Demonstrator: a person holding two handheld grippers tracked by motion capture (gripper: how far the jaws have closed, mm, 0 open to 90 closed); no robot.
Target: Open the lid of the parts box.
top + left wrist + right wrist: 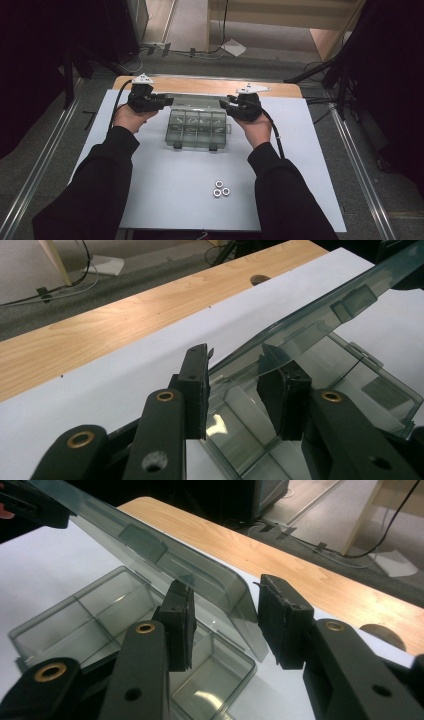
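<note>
**Spotter:** What step are you on?

**Me:** I'm opening the organizer box point(196, 129), sitting mid-counter point(165, 200). Its smoky lid point(320, 315) is standing half raised. Left claw point(232, 390) and right claw point(225, 620) are each straddling a lid corner, jaws parted, pads not pressing that I can tell.

**Spotter:** Hands?

**Me:** Both are reaching in from the box's two ends, claws pointing inward. Next, I reckon: swinging the lid fully back, then fetching the nuts point(220, 188) lying nearer me.
</note>
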